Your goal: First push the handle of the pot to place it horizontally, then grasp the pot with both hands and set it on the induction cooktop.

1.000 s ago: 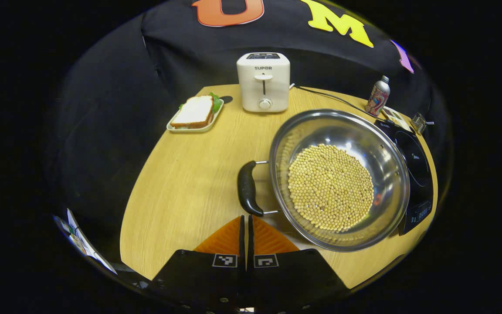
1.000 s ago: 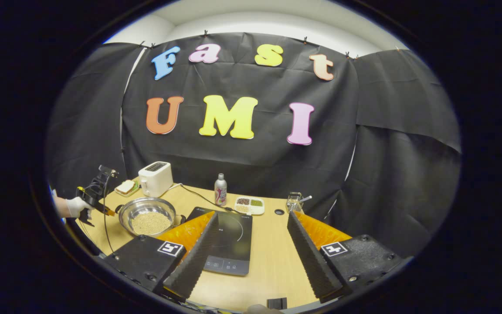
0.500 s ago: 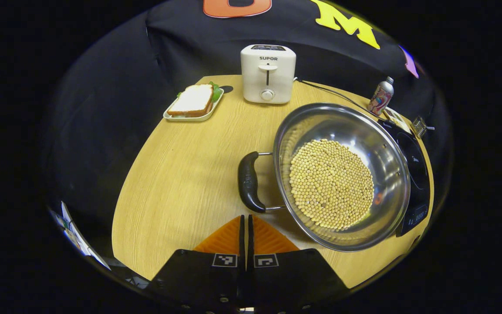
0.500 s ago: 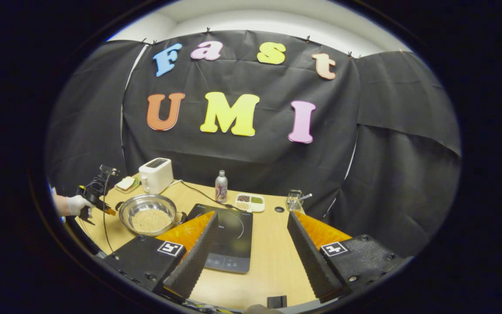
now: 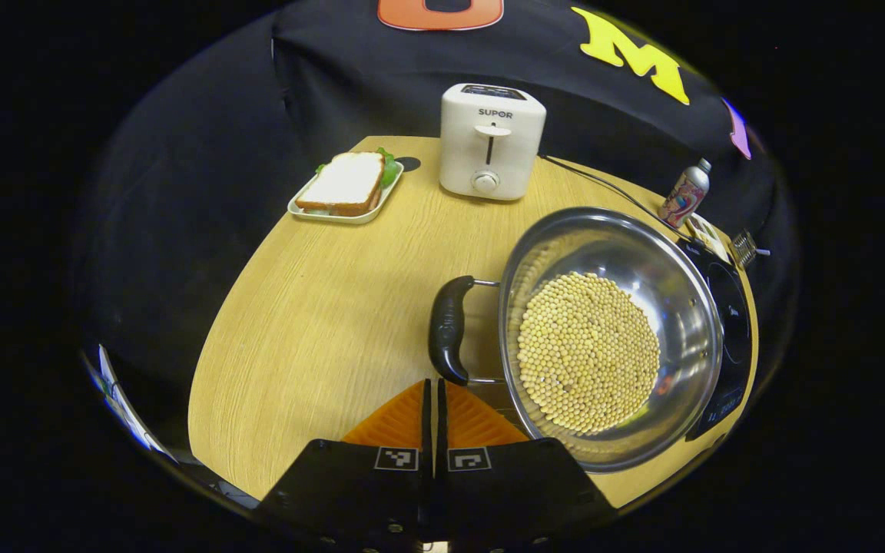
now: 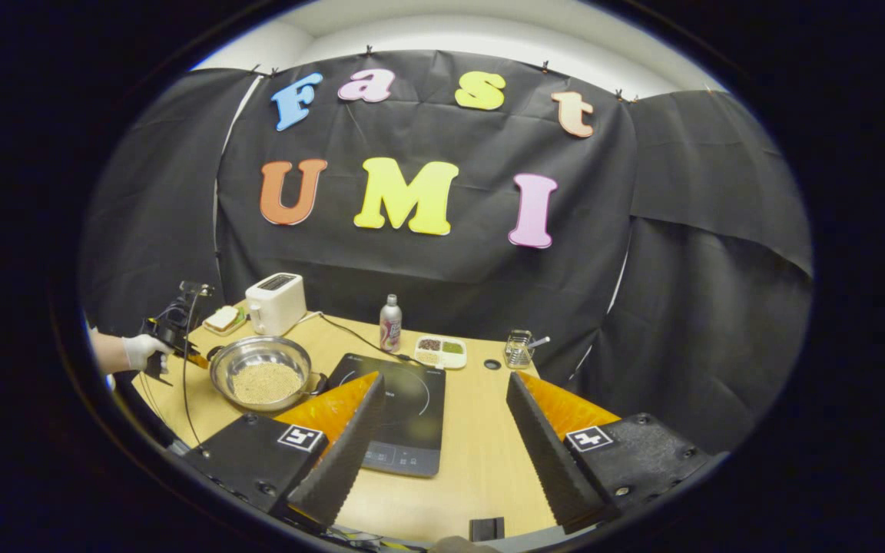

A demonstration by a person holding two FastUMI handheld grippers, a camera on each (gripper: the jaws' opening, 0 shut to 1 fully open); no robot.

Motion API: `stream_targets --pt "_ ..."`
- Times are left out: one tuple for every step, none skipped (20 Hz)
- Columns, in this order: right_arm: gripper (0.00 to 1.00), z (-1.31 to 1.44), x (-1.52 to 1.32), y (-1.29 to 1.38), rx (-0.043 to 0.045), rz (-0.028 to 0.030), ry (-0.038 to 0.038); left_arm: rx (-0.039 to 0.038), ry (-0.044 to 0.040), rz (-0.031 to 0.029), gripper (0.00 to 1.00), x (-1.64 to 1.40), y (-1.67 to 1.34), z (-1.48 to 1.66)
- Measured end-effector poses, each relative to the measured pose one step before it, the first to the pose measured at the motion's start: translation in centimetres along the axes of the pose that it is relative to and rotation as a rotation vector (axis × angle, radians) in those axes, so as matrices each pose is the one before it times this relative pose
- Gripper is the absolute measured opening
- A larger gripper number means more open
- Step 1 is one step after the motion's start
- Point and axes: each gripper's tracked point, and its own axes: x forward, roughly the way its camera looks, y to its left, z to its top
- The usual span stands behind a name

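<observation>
Risk: pot (image 5: 611,338) is full of beans, sitting on the table (image 5: 319,307) just beside the cooktop (image 6: 400,415); a hard shove on the handle (image 5: 449,329) could spin it or spill. Left claw (image 5: 435,399) closed, empty, just short of the handle. Right claw (image 6: 442,407) wide open, empty.

Pot (image 5: 688,307): bright steel, pale yellow beans (image 5: 588,352) inside, black handle (image 5: 447,329). Toaster (image 5: 492,142): cream white. Table (image 5: 319,307): light wood grain. Induction cooktop (image 6: 404,407): glossy black. Sandwich (image 5: 344,181): white bread, green lettuce, on a pale tray (image 5: 335,216).
</observation>
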Motion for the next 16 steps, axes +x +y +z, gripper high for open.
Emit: stream_targets --pt "1.0 -0.054 -0.007 0.107 0.0013 -0.00135 0.00255 -0.0016 -0.00001 0.00115 0.0 0.205 0.123 0.269" --pt "1.0 0.042 0.004 -0.016 -0.00154 -0.0028 0.00216 0.00204 -0.00358 -0.00036 0.0 0.071 0.036 0.261" --pt "1.0 -0.122 -0.059 0.045 -0.00175 0.00012 0.00081 0.00579 -0.00156 0.00347 0.0 0.171 0.069 0.276" --pt "0.99 -0.016 0.046 0.168 -0.00453 0.00095 0.00333 0.00415 -0.00178 0.00193 0.0 0.346 0.151 0.11" --pt "1.0 -0.146 0.08 0.221 -0.00599 0.00197 0.00211 0.00435 0.00182 -0.00022 0.0 0.445 0.034 0.238" --pt "0.99 -0.047 0.029 0.227 -0.00642 0.00339 0.00331 -0.00205 0.00433 0.00295 0.0 0.082 0.051 -0.106" --pt "1.0 -0.014 0.19 0.339 -0.00252 0.0029 0.00047 -0.00293 0.00039 0.00259 0.0 -0.011 0.072 0.01" --pt "1.0 0.085 0.092 0.126 0.00472 0.00349 -0.00305 -0.00341 -0.0114 0.00012 0.0 -0.213 0.07 0.08" --pt "0.99 -0.036 0.246 0.361 0.00712 0.00622 0.00008 -0.00486 -0.01083 -0.00291 0.0 -0.433 0.201 0.169" --pt "0.99 -0.316 0.262 0.295 0.00508 0.00724 0.00864 -0.00604 -0.01312 -0.00318 0.0 -0.638 0.115 0.106" --pt "0.99 -0.47 0.413 0.439 0.00863 0.01222 0.01203 -0.00548 -0.01622 -0.00092 0.0 -0.813 0.196 0.212" --pt "0.99 -0.275 0.434 0.649 0.01294 0.01757 0.01427 -0.00668 -0.01612 -0.00045 0.0 -0.756 0.273 0.006" --pt "0.99 -0.361 0.504 0.662 0.01391 0.02162 0.01417 -0.00261 -0.01841 -0.00111 0.0 -0.852 0.148 0.224" --pt "0.99 -0.359 0.665 0.609 0.00729 0.01175 0.0133 -0.00067 -0.0205 0.00734 0.0 -0.778 0.417 0.311" --pt "0.99 -0.436 0.779 0.596 0.00041 0.01493 0.01914 0.00042 -0.02639 0.00236 0.0 -0.648 0.214 0.433" --pt "0.99 -0.439 0.881 0.745 0.00173 0.01698 0.01907 0.00195 -0.03094 -0.00029 0.0 -0.685 0.157 0.25"
